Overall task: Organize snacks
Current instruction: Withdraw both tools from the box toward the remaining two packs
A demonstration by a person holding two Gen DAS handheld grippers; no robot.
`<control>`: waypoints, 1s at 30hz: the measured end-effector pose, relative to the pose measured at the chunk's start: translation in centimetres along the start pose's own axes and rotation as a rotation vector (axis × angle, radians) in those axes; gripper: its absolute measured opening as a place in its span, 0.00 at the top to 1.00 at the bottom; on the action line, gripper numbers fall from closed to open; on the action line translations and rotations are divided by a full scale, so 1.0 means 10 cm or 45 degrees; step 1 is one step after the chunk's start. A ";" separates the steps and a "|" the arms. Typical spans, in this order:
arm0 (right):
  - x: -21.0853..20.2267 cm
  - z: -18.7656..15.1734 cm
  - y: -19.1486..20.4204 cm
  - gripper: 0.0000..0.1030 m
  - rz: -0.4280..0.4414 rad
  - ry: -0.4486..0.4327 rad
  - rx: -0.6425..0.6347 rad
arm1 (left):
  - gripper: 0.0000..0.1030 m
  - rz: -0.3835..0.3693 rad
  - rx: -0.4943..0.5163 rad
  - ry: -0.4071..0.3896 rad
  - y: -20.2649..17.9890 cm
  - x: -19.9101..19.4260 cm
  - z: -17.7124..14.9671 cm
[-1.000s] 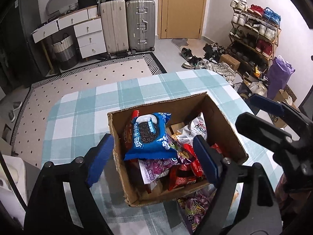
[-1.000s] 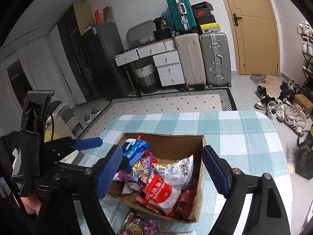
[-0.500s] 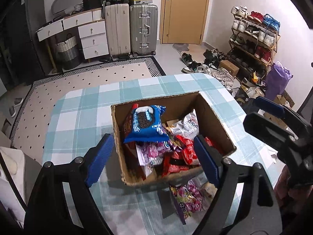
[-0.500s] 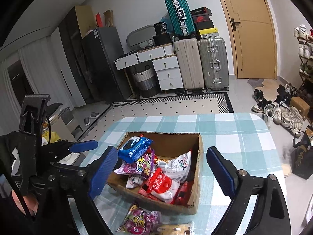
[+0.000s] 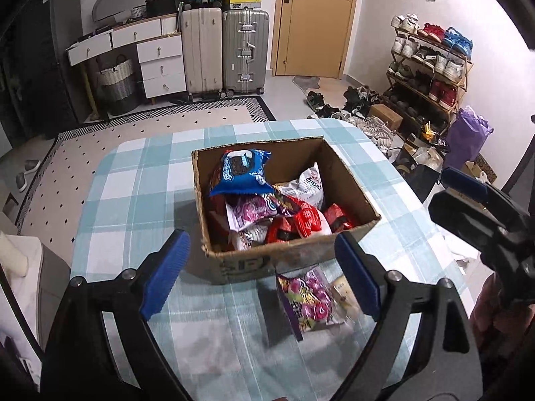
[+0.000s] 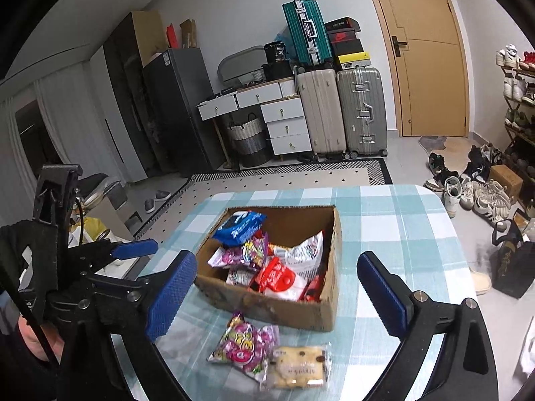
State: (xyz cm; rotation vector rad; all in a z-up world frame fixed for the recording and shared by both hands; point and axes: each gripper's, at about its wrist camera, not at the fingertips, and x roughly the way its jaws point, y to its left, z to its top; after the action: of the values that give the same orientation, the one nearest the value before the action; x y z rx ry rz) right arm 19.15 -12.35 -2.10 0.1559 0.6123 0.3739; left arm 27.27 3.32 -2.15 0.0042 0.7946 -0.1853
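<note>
Both tools pulled back from snack box [image 5: 291, 262], jaws opening, empty, "36" tub [image 6: 279, 51]

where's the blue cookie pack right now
The blue cookie pack lies on top of the snacks in the cardboard box, in its far left corner in both wrist views.

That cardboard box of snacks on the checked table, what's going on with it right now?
A person holds a gripper in each hand over the table. The left gripper and right gripper are both empty, jaws opening. The cardboard box is full of snack packets. Two more, a pink candy bag and a biscuit pack, lie on the cloth in front of it.
</note>
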 end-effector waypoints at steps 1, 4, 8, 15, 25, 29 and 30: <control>-0.04 -0.03 0.01 0.05 -0.003 -0.001 0.003 | 0.13 -0.003 -0.001 -0.003 -0.01 -0.05 -0.03; -0.16 -0.11 0.04 0.04 -0.009 -0.009 0.006 | 0.12 -0.019 -0.001 -0.014 -0.03 -0.17 -0.11; -0.29 -0.19 0.08 0.04 -0.014 -0.016 0.006 | 0.09 -0.019 0.001 -0.027 -0.07 -0.32 -0.24; -0.46 -0.41 0.15 0.03 -0.017 -0.013 0.015 | 0.03 -0.016 -0.013 -0.034 -0.09 -0.49 -0.49; -0.59 -0.71 0.09 0.03 -0.028 0.001 0.065 | 0.01 -0.032 -0.023 0.006 -0.12 -0.48 -0.77; -0.59 -0.84 0.03 0.03 -0.039 0.020 0.089 | 0.01 -0.037 -0.033 0.039 -0.13 -0.39 -0.85; -0.58 -0.87 0.02 0.03 -0.040 0.025 0.095 | 0.01 -0.040 -0.033 0.048 -0.14 -0.36 -0.88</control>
State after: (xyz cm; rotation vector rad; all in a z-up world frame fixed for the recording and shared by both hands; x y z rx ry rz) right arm 9.60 -14.18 -5.99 0.2138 0.6480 0.3231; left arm 18.36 3.18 -5.67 -0.0294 0.8346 -0.2051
